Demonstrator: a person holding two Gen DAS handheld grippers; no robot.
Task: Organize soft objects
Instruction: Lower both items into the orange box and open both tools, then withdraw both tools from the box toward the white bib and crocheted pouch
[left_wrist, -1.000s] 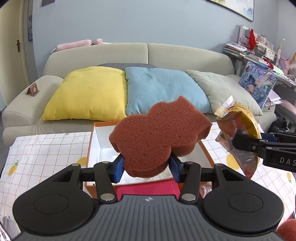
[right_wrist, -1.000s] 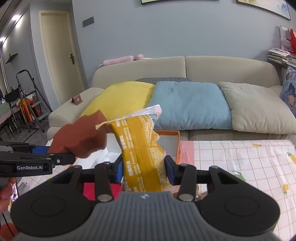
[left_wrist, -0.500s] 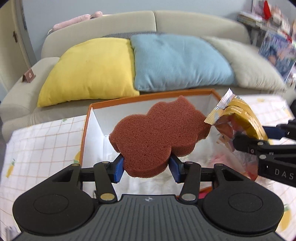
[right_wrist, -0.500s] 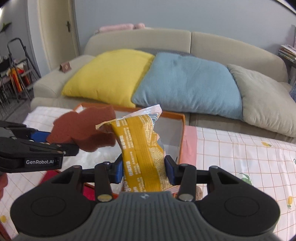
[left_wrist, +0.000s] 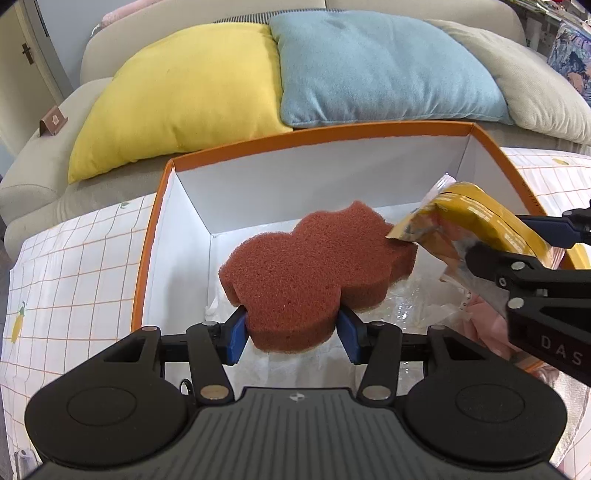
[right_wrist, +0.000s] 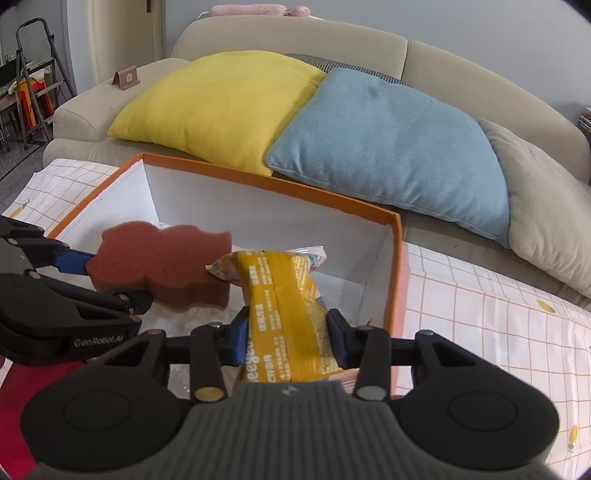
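Note:
My left gripper (left_wrist: 291, 328) is shut on a brown, lobed sponge (left_wrist: 314, 273) and holds it inside the open orange box (left_wrist: 295, 140), above its white floor. The sponge also shows in the right wrist view (right_wrist: 162, 266). My right gripper (right_wrist: 288, 332) is shut on a yellow snack packet (right_wrist: 284, 302), held just right of the sponge over the box's right part. The packet's top corner touches the sponge's right edge; the packet also shows in the left wrist view (left_wrist: 476, 229). The box (right_wrist: 266, 181) has white inner walls.
Clear crinkled plastic (left_wrist: 417, 306) and something pink (left_wrist: 487, 317) lie in the box bottom. The box stands on a checked tablecloth (left_wrist: 74, 266). Behind it is a beige sofa (right_wrist: 369, 48) with a yellow cushion (left_wrist: 184, 85), a blue cushion (left_wrist: 380, 62) and a grey cushion (right_wrist: 546, 206).
Both grippers have moved forward and down over the box, tilting downward. The sponge and the packet now hang inside the box walls, closer together.

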